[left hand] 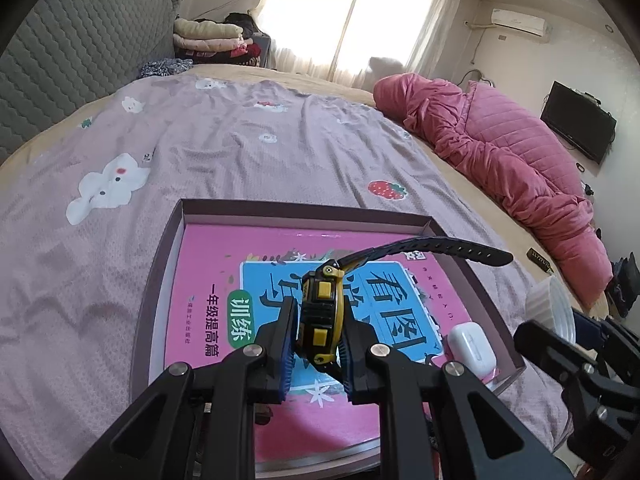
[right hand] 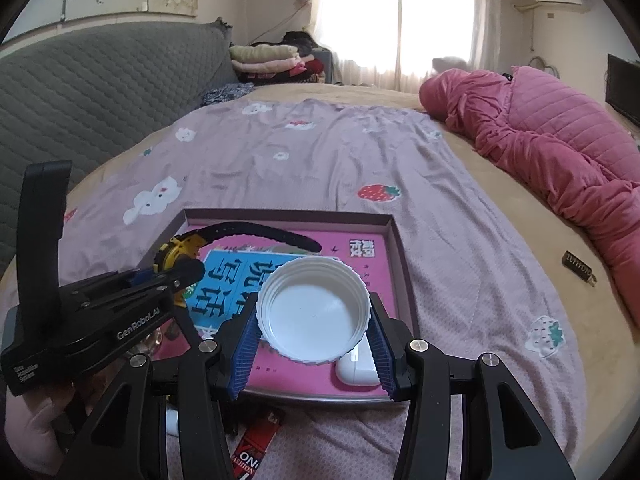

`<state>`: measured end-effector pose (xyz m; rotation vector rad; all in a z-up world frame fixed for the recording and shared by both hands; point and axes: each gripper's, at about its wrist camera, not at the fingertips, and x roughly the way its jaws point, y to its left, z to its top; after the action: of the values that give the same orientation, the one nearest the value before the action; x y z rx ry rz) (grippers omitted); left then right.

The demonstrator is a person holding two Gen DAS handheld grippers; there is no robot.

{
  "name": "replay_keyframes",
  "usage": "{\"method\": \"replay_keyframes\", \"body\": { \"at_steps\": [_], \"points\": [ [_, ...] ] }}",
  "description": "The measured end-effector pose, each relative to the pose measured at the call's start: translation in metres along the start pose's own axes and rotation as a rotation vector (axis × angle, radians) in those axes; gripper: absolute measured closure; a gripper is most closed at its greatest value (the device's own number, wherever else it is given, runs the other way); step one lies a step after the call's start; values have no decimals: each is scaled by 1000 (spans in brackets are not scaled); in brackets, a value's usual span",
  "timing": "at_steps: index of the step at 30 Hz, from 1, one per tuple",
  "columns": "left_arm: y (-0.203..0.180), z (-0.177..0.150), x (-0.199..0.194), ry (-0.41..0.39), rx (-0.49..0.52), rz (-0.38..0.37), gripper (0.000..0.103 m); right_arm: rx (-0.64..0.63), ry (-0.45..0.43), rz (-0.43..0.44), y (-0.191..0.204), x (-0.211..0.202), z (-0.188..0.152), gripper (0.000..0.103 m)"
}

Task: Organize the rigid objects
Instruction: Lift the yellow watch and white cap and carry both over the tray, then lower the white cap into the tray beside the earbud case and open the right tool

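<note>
A shallow cardboard box lid (left hand: 304,208) (right hand: 396,240) lies on the bed with a pink book (left hand: 224,256) (right hand: 360,276) inside it. My left gripper (left hand: 318,344) (right hand: 160,276) is shut on a black and yellow watch (left hand: 322,312) (right hand: 180,250), held above the book with its black strap (left hand: 432,248) sticking out to the right. My right gripper (right hand: 314,340) is shut on a white ribbed lid (right hand: 314,314) (left hand: 552,304), hollow side up, over the box's near right part. White earbuds case (left hand: 472,346) (right hand: 356,370) rests in the box's near right corner.
The lilac patterned bedsheet (left hand: 240,152) (right hand: 320,160) stretches beyond the box. A pink quilt (left hand: 500,152) (right hand: 560,148) is bunched on the right, with a small dark tag-like object (right hand: 578,266) near it. A red and black packet (right hand: 256,444) lies in front of the box. A grey headboard (right hand: 100,80) stands left.
</note>
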<state>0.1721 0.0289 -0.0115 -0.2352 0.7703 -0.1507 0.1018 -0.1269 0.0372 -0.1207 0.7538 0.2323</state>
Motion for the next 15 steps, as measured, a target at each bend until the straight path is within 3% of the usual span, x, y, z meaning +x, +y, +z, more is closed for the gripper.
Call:
{"method": "replay_keyframes", "body": {
  "at_steps": [6,15],
  "points": [
    [3,-1,6,1,-14,9,84,-4,58,2,1,16,-8,52],
    [-3,-8,24,58,48,33,84,-10,98,15,4,31,-16,52]
  ]
}}
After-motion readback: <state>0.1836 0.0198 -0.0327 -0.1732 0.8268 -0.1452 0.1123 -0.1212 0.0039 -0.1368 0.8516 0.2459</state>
